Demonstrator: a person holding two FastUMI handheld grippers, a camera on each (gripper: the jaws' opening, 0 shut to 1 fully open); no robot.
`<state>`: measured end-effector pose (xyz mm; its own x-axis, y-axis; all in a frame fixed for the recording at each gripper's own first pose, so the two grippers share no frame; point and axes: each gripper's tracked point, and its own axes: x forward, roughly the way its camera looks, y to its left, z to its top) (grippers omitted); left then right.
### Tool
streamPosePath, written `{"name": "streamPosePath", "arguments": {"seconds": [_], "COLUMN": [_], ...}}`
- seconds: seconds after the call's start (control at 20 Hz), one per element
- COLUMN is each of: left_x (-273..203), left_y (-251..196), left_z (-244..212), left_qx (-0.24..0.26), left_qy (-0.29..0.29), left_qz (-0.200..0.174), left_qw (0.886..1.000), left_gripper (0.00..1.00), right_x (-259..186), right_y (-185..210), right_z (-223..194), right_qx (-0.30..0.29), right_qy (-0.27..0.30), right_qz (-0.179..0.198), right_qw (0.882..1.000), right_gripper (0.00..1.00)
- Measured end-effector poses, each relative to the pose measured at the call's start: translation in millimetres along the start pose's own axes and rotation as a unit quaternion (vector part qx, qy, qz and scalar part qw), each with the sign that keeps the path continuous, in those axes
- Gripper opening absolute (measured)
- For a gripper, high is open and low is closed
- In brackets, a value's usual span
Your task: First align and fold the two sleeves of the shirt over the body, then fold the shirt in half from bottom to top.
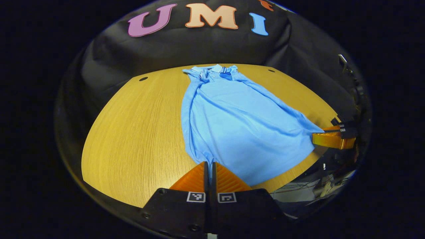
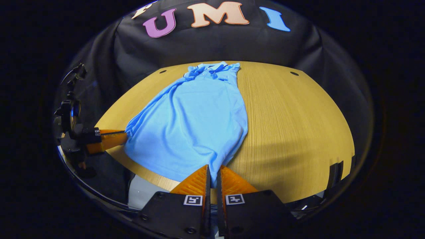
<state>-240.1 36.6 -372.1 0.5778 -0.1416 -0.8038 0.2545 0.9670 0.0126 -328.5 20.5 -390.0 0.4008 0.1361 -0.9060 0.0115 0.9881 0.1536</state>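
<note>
Step in hand, by my reading: the bottom-to-top fold. Shirt (image 1: 232, 126) lies collar-away on the table (image 1: 139, 132), narrowed to a long strip w/ both sleeves apparently already laid over the body near the collar; folds there too small to confirm alignment. Left gripper (image 1: 210, 166) sits at the near hem corner on its side, fingers brought together w/ cloth pinched between them. Right gripper (image 2: 212, 169) is the same at the opposite hem corner, a thin slit between fingers w/ hem fabric in it. Each unit also appears from the other's camera, clamped at the far hem corner; hem looks drawn taut between the two, creases running up toward the collar. Next move, as judged: lift both corners together, carry them fwd at equal pace and lay the hem at the collar; uneven travel would skew the fold. Surface: light wood-grain tabletop, smooth, small dark holes near far edge. Room: black cloth wall behind; cables and misc. equipment below the near table edge, detail unclear.
</note>
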Motion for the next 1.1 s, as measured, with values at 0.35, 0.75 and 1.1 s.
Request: {"name": "streamPosePath", "arguments": {"seconds": [0.35,0.75,1.1], "left_x": [-11,9,57], "left_y": [-4,5,27], "left_z": [89,216,313], "left_qx": [-0.009,-0.008,-0.019], "left_qy": [-0.074,-0.138,-0.181], "left_qz": [-0.003,0.04,0.053], "left_qw": [0.997,0.99,0.982], "left_gripper": [0.0,0.0,0.0], "right_x": [-9,6,52], "right_y": [-11,-21,-34], "right_z": [102,245,351], "right_qx": [0.003,-0.018,-0.018], "right_qy": [-0.082,-0.174,-0.227], "right_qz": [0.015,0.053,0.052], "right_qw": [0.997,0.983,0.972], "right_gripper": [0.11,0.11,0.11]}}
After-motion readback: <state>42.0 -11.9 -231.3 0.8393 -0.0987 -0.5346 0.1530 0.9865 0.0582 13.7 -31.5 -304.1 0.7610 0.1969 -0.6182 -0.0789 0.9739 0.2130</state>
